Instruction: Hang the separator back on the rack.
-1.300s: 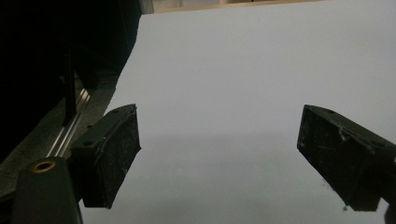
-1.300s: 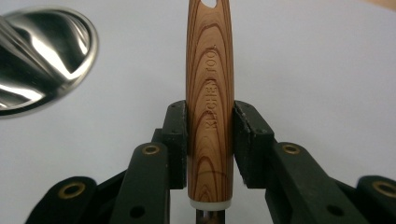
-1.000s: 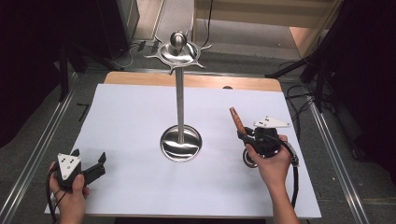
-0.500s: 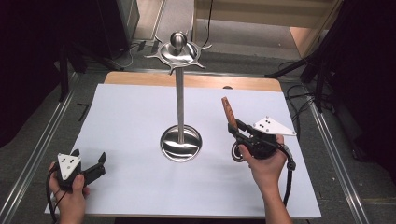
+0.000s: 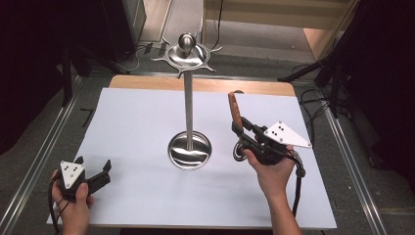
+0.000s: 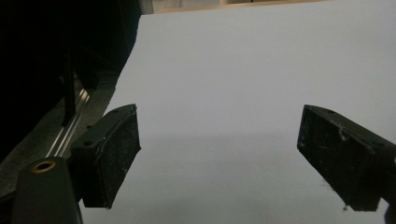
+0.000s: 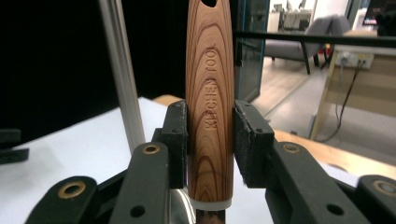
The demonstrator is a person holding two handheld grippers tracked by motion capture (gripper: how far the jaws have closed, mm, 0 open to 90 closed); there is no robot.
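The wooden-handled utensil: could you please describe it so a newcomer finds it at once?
Start at the tall steel stand mid-table; look right to the right gripper. Its fingers clamp a wooden handle pointing up, grain-striped, stamped KITCHEN TOOL, the sole wooden tool here.

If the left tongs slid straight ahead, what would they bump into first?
Probably nothing soon. The left tongs are open and point over the bare white table; the way looks free up to its far edge, though depth is hard to judge.
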